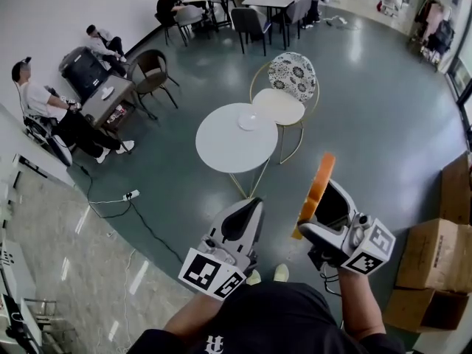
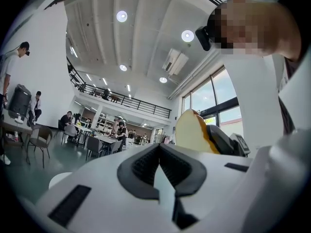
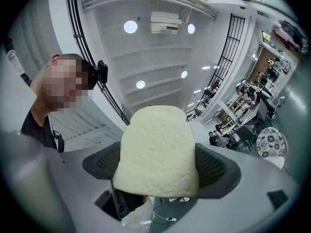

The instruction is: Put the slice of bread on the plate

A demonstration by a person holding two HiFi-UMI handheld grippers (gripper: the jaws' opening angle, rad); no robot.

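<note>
**Carry the slice to the plate and lay it flat**

Start from the present grip. Right tongs (image 1: 324, 206) spread wide and clamped on the slice of bread (image 3: 158, 149), pads on its two opposite crust edges. Slice standing on end in the air, well short of the plate (image 1: 249, 120) and on the wearer's side of it. Left tongs (image 2: 160, 171) pressed together on nothing, also well short of the plate. Look for the plate on the round white bench (image 1: 217, 150), with a patterned chair (image 1: 292, 76) just beyond the plate.

Judging by that gap, treat this step as transport, not placing.

- Close in on the plate before lowering anything.
- Squeeze only enough to hold the slice: soft crumb probably dents or tears under a hard pinch.
- Move smoothly, since a sudden swing could fold the slice or slip it out.
- Once above the plate, tip the right tongs down to bring the broad face level.
- Lower until touching the plate, centred inside its rim, and only then ease the pads off.
- Keep the left tongs to one side of the plate, ready to steady its rim on that smooth bench.
</note>
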